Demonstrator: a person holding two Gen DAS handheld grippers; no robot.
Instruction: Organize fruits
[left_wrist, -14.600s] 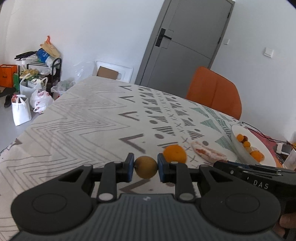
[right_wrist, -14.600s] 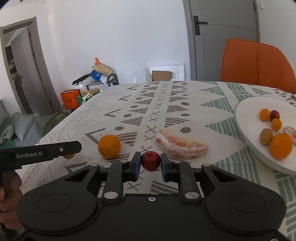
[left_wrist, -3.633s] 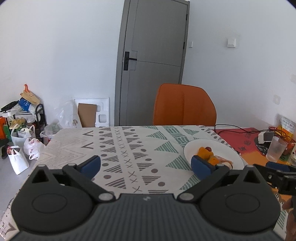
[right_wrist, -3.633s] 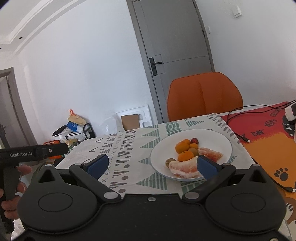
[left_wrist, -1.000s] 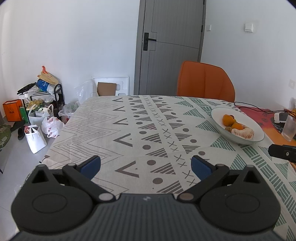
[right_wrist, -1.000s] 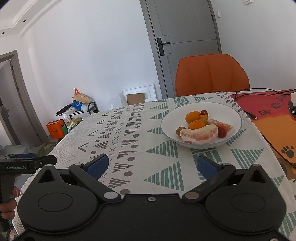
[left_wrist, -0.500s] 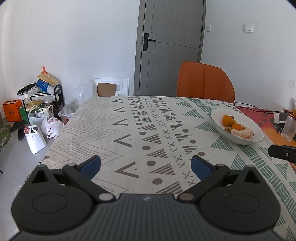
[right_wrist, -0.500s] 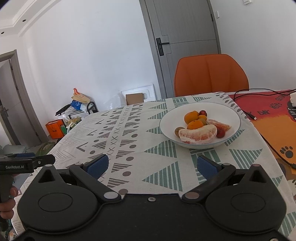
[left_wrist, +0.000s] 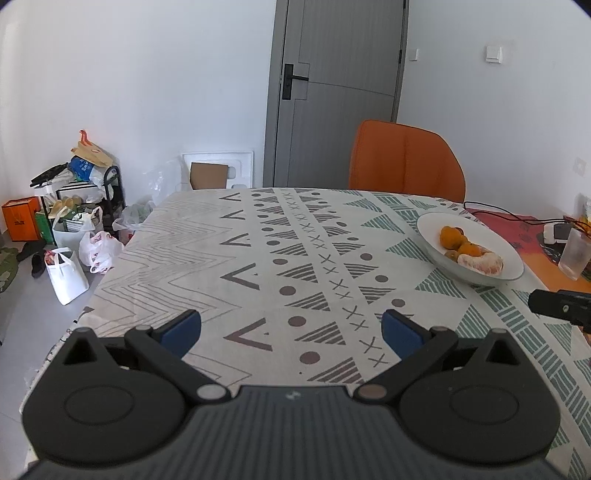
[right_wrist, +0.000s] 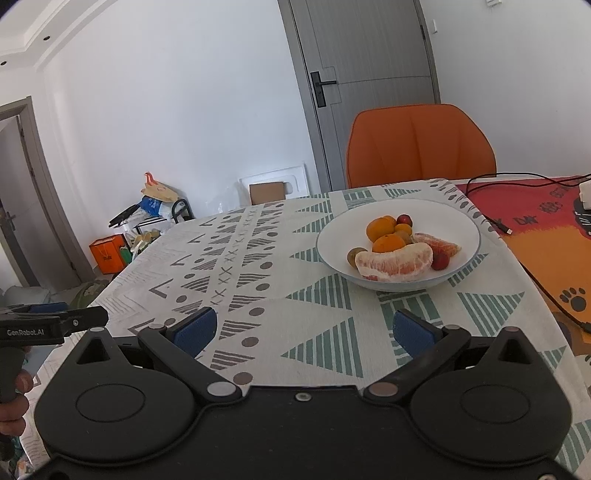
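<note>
A white plate (right_wrist: 461, 225) on the patterned tablecloth holds oranges (right_wrist: 380, 228), peeled pomelo pieces (right_wrist: 395, 264), a kiwi (right_wrist: 355, 254) and small red fruits (right_wrist: 404, 220). The plate also shows in the left wrist view (left_wrist: 428, 225) at the right. My left gripper (left_wrist: 291, 328) is open and empty above the near part of the table. My right gripper (right_wrist: 302, 330) is open and empty, a short way in front of the plate.
An orange chair (right_wrist: 419, 144) stands at the far side of the table. A red and orange mat (right_wrist: 546, 221) with a black cable (right_wrist: 495, 221) lies at the right. A clear cup (left_wrist: 574, 253) stands by it. Bags and a rack (left_wrist: 74, 221) are on the floor at left.
Since 14.6 s ago both grippers let go of their fruits, and all the fruit lies on the plate. In the last second both grippers hardly moved.
</note>
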